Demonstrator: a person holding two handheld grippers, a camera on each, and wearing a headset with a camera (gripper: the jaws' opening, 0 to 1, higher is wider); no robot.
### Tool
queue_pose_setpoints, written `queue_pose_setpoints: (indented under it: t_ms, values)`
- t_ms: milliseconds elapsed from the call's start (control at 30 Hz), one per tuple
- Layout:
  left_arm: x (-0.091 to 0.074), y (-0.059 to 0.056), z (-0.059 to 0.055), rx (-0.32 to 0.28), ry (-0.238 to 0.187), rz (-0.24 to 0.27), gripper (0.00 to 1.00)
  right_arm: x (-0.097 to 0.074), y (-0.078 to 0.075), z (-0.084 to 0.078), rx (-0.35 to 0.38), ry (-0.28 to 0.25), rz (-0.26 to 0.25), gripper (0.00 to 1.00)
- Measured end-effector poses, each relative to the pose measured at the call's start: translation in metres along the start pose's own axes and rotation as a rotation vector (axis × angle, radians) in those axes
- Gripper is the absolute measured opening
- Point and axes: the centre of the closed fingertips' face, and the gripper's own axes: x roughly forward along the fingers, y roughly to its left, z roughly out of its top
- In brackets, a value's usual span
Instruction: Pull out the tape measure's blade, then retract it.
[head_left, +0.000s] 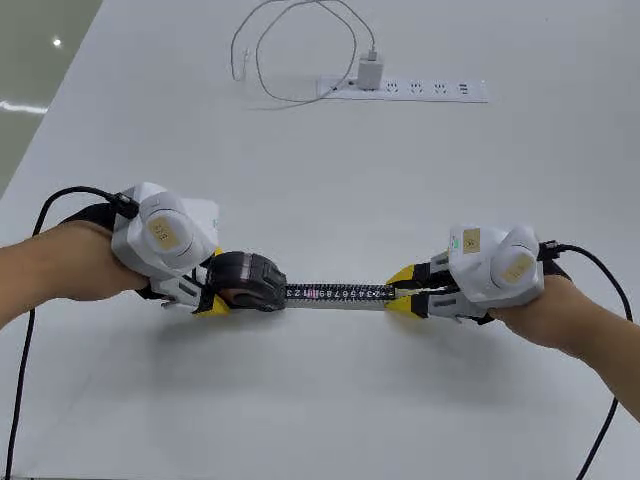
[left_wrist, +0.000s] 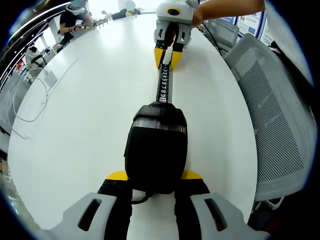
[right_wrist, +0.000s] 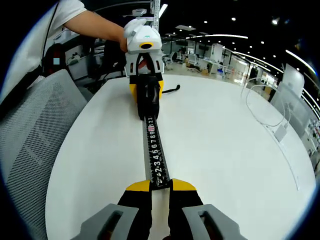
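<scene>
Left gripper (head_left: 218, 284), at the lower left of the head view, is clenched on the black body of the tape measure (head_left: 247, 280), with its yellow-tipped jaws pressing the body's two sides. In the left gripper view the tape measure fills the centre of the frame, seated between those jaws near the bottom edge. Its blade (head_left: 338, 292) runs straight out of the front of the body towards the right of the head view, with black numbers showing on its face. It lies low along the white table (head_left: 400, 180); whether it touches the surface I cannot tell. At the lower right of the head view, the right gripper (head_left: 402, 290) is grasping the free end of the blade, jaws closed flat on it. In the right gripper view the blade rises from between those jaws up the middle of the frame to the tape measure, near the upper centre, where the left gripper holds it. The two grippers face each other, with the drawn-out blade between them. A hand holds each gripper from behind. Far up the table, in the upper middle of the head view, lies a white power strip (head_left: 405, 89) with a charger (head_left: 370, 72) plugged in and a white cable (head_left: 290, 50) looping away to the left.
</scene>
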Motion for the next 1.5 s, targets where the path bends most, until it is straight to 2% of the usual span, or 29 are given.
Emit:
queue_pose_setpoints:
  t_ms: [1200,1500]
  values:
    - [0.000,-0.001,0.000,-0.002,0.002,-0.003,0.27,-0.023,-0.005,-0.022,0.004,0.050,-0.019,0.07]
    - [0.000,-0.001,0.000,-0.002,0.002,-0.004,0.27,-0.035,-0.005,-0.029,0.007,0.066,-0.026,0.07]
